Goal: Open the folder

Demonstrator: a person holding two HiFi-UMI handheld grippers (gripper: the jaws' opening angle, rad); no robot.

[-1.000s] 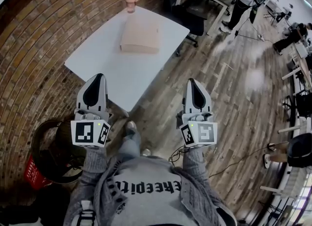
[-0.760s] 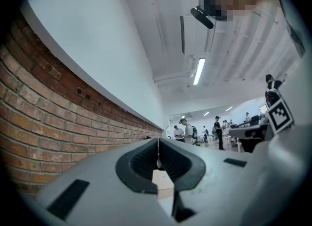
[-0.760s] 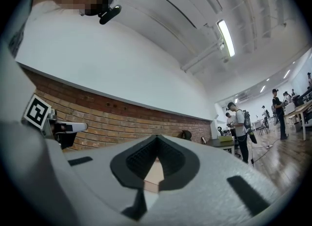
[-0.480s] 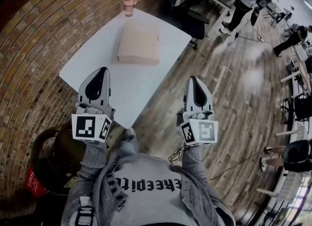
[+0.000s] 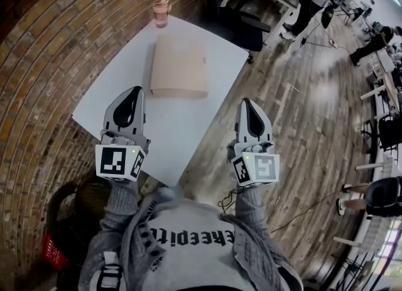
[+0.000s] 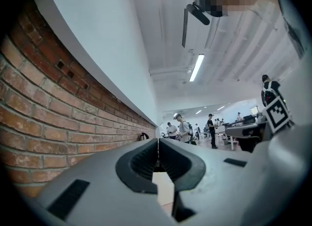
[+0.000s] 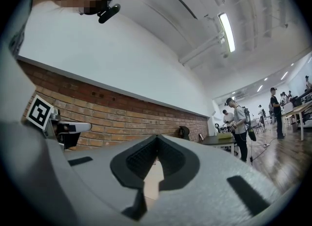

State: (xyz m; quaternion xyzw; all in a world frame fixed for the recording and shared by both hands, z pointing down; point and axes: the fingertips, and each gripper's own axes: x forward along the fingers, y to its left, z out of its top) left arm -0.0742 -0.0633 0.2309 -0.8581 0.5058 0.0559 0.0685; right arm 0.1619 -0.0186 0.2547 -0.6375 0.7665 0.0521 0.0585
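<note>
The closed tan folder (image 5: 179, 65) is lying toward the white table's (image 5: 169, 126) far side, brick wall (image 5: 50, 51) left, wooden floor (image 5: 301, 114) right. The left gripper (image 5: 132, 91) and right gripper (image 5: 250, 103) are hovering nearer, jaws together, holding nothing.

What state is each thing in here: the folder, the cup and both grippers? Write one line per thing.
folder: closed, lying flat on the table
cup: upright, at the table's far corner
left gripper: jaws together, holding nothing
right gripper: jaws together, holding nothing
</note>
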